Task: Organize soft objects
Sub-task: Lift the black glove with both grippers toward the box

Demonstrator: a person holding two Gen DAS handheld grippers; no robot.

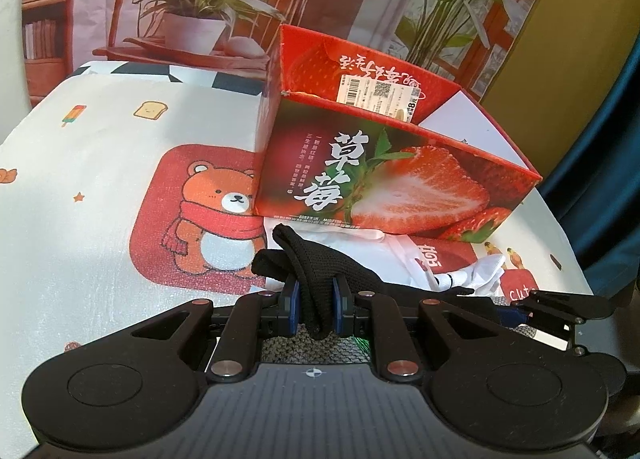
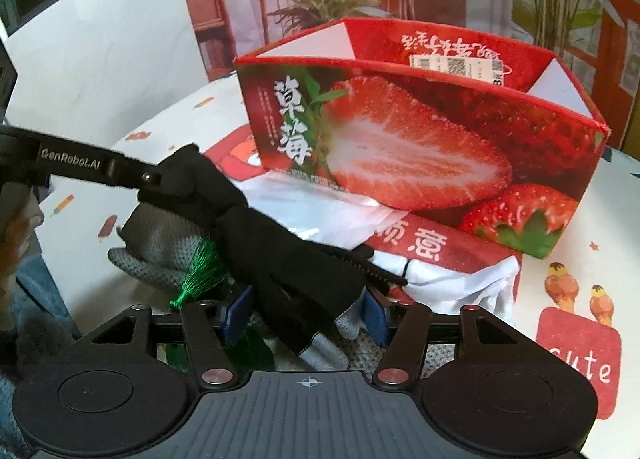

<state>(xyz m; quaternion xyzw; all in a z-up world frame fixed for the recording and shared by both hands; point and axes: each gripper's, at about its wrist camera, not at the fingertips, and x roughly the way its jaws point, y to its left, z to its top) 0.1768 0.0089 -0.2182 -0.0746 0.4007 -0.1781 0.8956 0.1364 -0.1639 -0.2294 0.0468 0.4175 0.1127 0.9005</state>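
A black knit glove (image 1: 316, 279) is pinched between the blue pads of my left gripper (image 1: 315, 299), which is shut on it near the cuff. In the right wrist view the same glove (image 2: 280, 259) stretches from the left gripper's fingers (image 2: 148, 179) down between the blue pads of my right gripper (image 2: 308, 315), which stands open around its fingertip end. A red strawberry box (image 1: 380, 163) with an open top stands just behind; it also shows in the right wrist view (image 2: 420, 147).
A white garment (image 2: 460, 279) and a plastic bag (image 2: 320, 215) lie in front of the box. Grey knit cloth (image 2: 160, 251) and a green tassel (image 2: 204, 271) lie under the glove. A bear-print tablecloth (image 1: 120, 179) covers the table.
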